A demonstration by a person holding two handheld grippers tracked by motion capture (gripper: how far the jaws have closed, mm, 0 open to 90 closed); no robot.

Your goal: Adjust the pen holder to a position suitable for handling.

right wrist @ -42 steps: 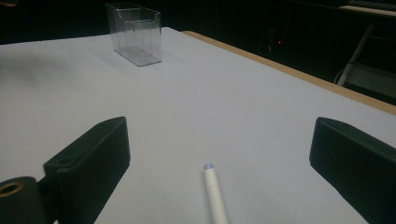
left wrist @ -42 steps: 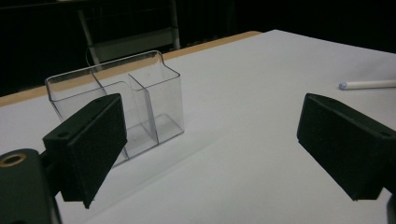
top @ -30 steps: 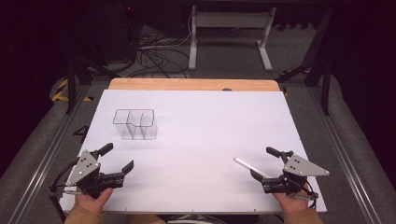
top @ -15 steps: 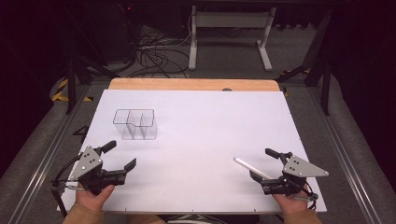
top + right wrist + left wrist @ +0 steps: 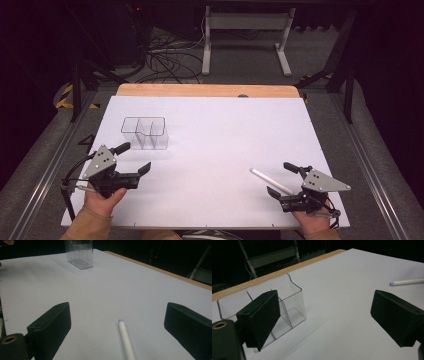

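Note:
A white pen [image 5: 270,181] lies on the white table sheet [image 5: 225,140] at the near right. My right gripper [image 5: 280,178] stands open just over its near end, and the pen [image 5: 126,340] runs between the two jaws in the right gripper view without touching them. A clear plastic holder with compartments [image 5: 145,132] stands at the left middle. My left gripper [image 5: 134,157] is open just in front of it with nothing between its jaws. In the left gripper view the holder [image 5: 292,302] is partly behind the left jaw, and the pen [image 5: 407,282] lies far off.
A bare wooden strip [image 5: 205,90] edges the far side of the table. Behind it are a metal stand [image 5: 245,30] and loose cables [image 5: 165,60] on the floor. Metal rails [image 5: 50,165] run along both sides of the table. In the right gripper view the holder [image 5: 80,253] stands far away.
Both grippers have shifted only very slightly and stay open. The pen and the holder have not moved.

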